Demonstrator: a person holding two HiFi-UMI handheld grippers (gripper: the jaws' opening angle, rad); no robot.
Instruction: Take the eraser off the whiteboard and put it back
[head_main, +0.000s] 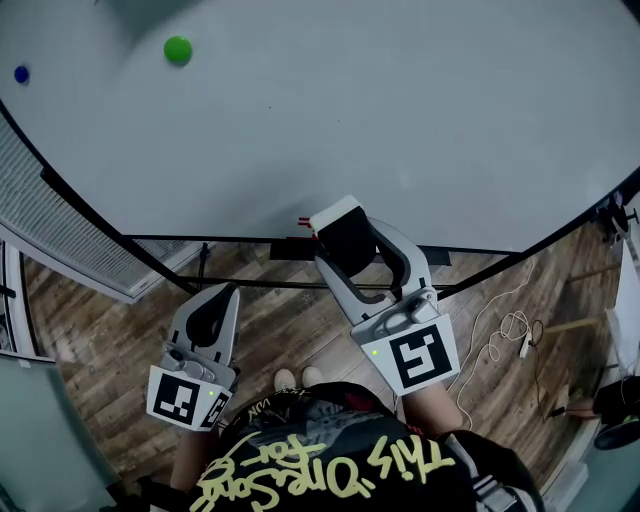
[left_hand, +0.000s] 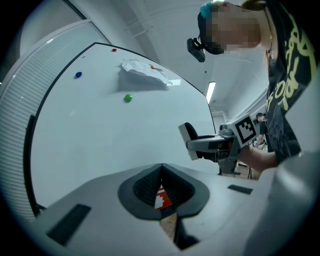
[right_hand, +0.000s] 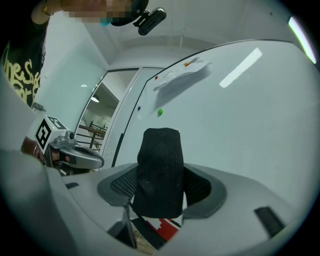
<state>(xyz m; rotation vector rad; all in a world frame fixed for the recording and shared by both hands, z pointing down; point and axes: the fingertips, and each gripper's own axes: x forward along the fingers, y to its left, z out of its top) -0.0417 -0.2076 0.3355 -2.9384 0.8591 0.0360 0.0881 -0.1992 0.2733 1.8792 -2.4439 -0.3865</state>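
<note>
Eraser (right_hand: 159, 165) gripped in right tool (right_hand: 161, 187), yellow "This" on shirt (head_main: 300, 420)

Head view: from above, steeply down onto the whiteboard (head_main: 400, 120) foot and the floor (head_main: 300, 330).
Left gripper view: low, close, facing up the whiteboard; right gripper (left_hand: 192, 142) at right.
Right gripper view: likewise; left gripper (right_hand: 97, 160) at left.
Shared: whiteboard, green magnet (head_main: 178, 49).
</note>
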